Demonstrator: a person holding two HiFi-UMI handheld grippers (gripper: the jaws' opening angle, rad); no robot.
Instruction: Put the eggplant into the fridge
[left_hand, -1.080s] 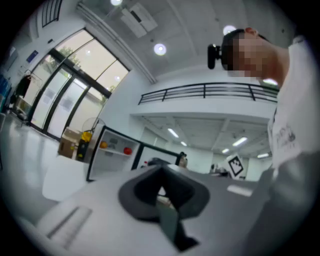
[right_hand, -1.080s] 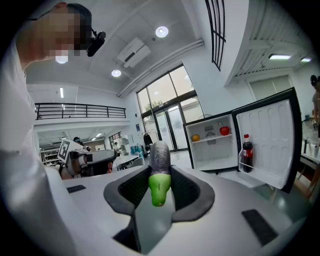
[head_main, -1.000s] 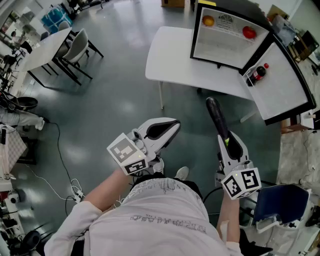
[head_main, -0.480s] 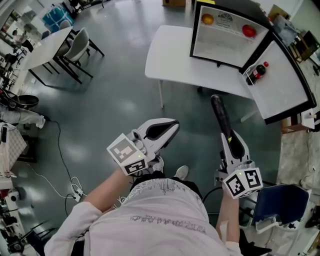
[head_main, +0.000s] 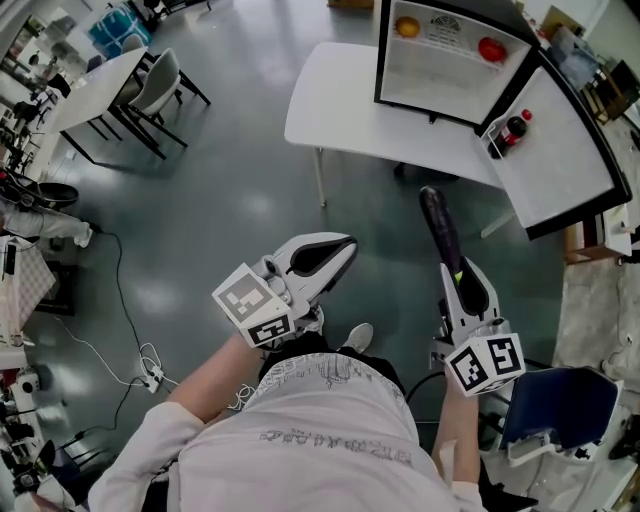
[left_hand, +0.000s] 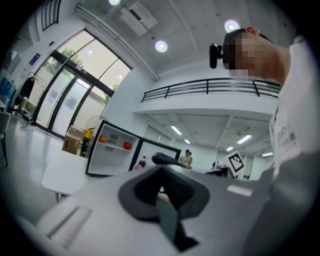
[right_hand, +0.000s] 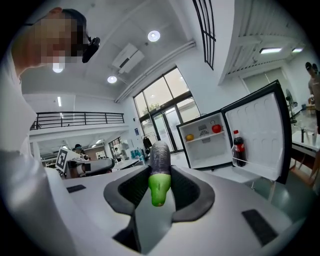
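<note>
A long dark purple eggplant (head_main: 437, 225) with a green stem end sticks out forward from my right gripper (head_main: 453, 270), which is shut on it near the stem. In the right gripper view the eggplant (right_hand: 161, 154) points between the pads towards the open fridge (right_hand: 205, 145). The small black fridge (head_main: 440, 75) stands on a white table (head_main: 335, 110) ahead, its door swung to the right. My left gripper (head_main: 343, 250) is held beside the right one, shut with nothing in it; in its own view the left gripper (left_hand: 161, 172) also faces the fridge (left_hand: 107, 152).
An orange (head_main: 407, 27) and a red tomato (head_main: 490, 48) lie on the fridge's upper shelf. A cola bottle (head_main: 510, 132) stands in the door rack. Tables and chairs (head_main: 150, 90) are far left, cables (head_main: 150, 378) lie on the floor, and a blue seat (head_main: 560, 410) is at lower right.
Both grippers have moved a little forward towards the fridge, and the fridge and table have slid up in the head view. The eggplant is still held the same way.
</note>
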